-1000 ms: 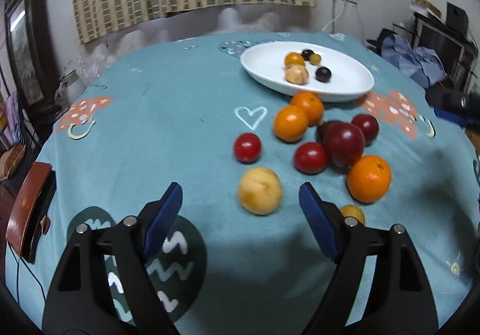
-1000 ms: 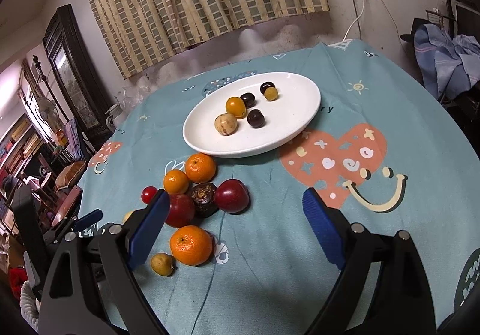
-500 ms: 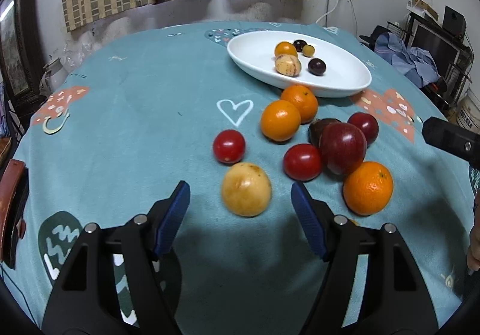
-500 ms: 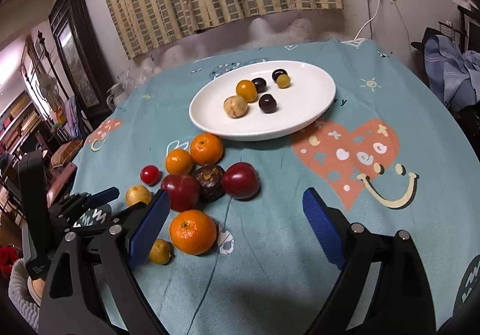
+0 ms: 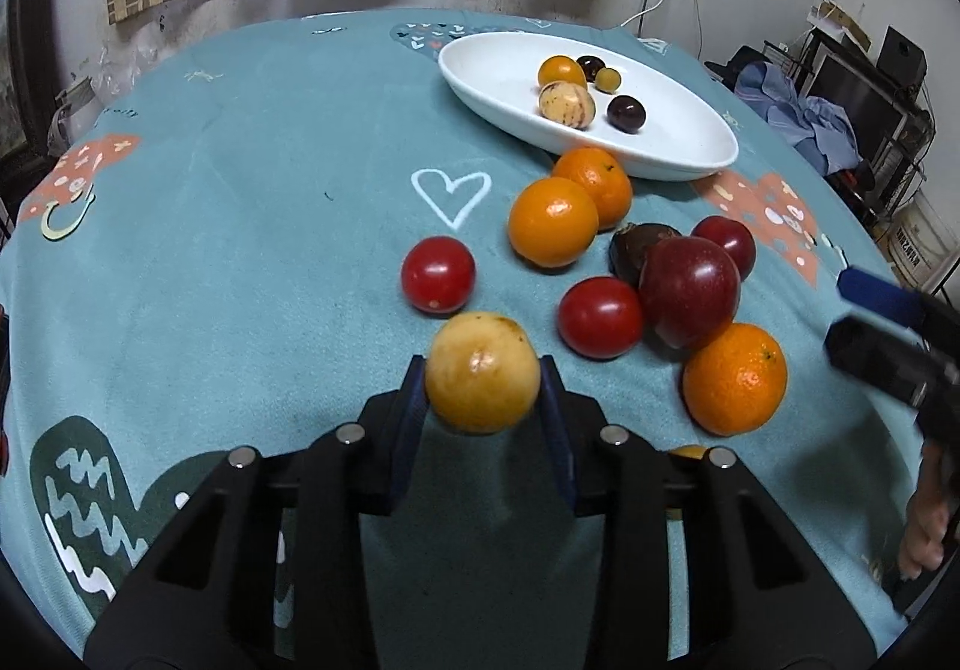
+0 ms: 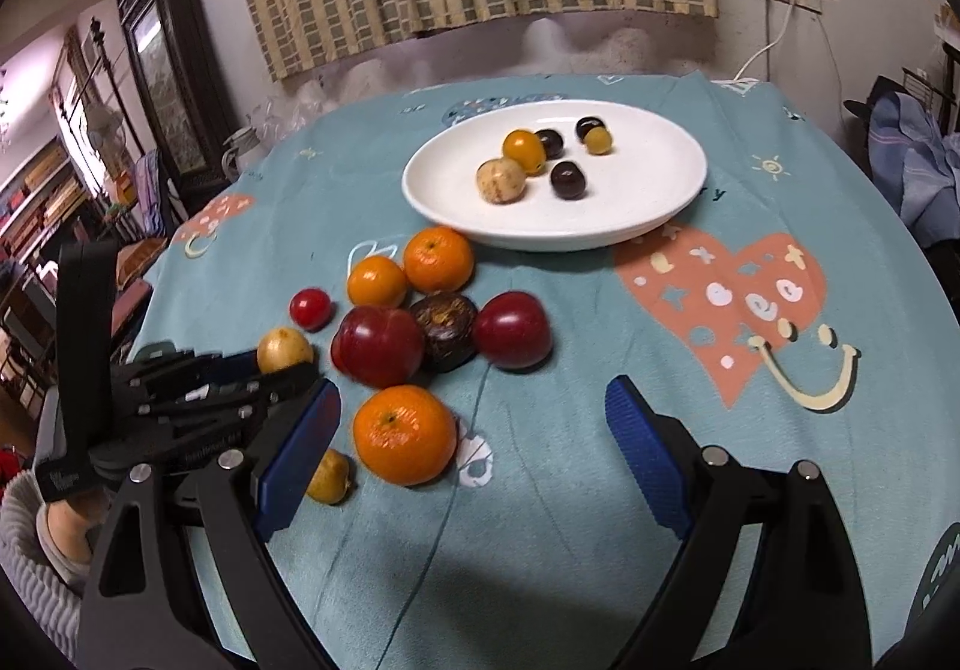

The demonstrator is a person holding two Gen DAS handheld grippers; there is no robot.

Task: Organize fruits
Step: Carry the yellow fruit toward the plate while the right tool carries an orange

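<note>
Here the left claw has just been closing, and its blue pads now press both sides of a yellow fruit that sits low over the teal cloth of the bench. From the right wrist view the same fruit shows at the tip of the left claw, toward the near left side of the bench; a hand in a ribbed white sleeve grips the tool.

The right claw hangs released, jaws wide, above the cloth. An orange lies just beside its left pad, not touching either pad as far as I can tell. A small yellow fruit lies partly behind that pad.

The loose fruit forms a cluster near the middle of the bench. A red plum, a dark brown fruit and a second red plum lie in a row, close or touching. Behind them are two more oranges, side by side and touching, the far one just beside the plate's near rim. A small tomato lies left of the cluster; the left wrist view shows a second tomato against the big plum.

A white oval plate stands toward the far edge of the bench. It holds six small fruits: a speckled pale one, an orange-yellow one, three dark ones and a small yellow one.
</note>
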